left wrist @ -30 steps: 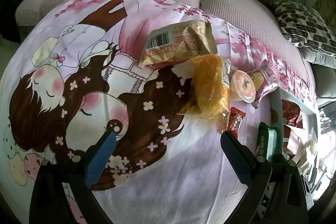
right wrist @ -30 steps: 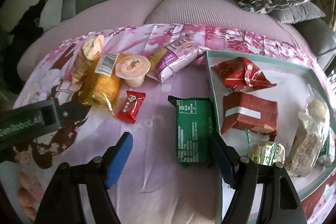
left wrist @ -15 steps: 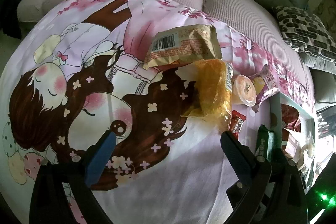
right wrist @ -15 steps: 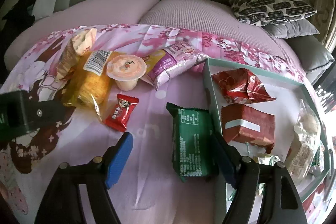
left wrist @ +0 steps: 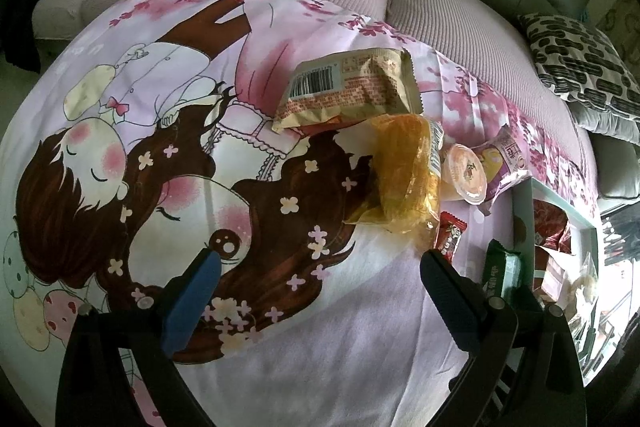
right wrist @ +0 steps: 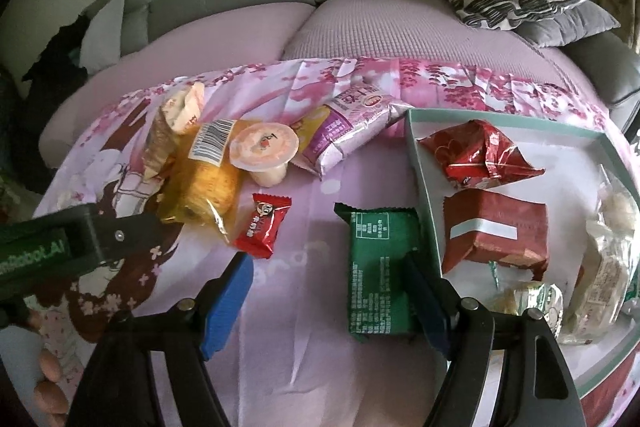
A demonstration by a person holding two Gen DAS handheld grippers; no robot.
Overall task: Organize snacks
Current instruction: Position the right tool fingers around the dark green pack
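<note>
Right gripper (right wrist: 328,287): jaws spread wide, holding nothing. Its right finger overlaps the near right corner of the green packet (right wrist: 380,267), which lies flat on the printed cloth (right wrist: 304,367), just left of the tray (right wrist: 424,183); contact cannot be confirmed. Left gripper (left wrist: 320,275): jaws wide apart, empty, above the cloth. Left of the green packet lies the small red candy (right wrist: 262,225); farther off, the yellow bag (right wrist: 210,183), jelly cup (right wrist: 266,151) and purple packet (right wrist: 344,123). The tray holds red packets (right wrist: 480,155) and pale wrapped snacks (right wrist: 608,267).
</note>
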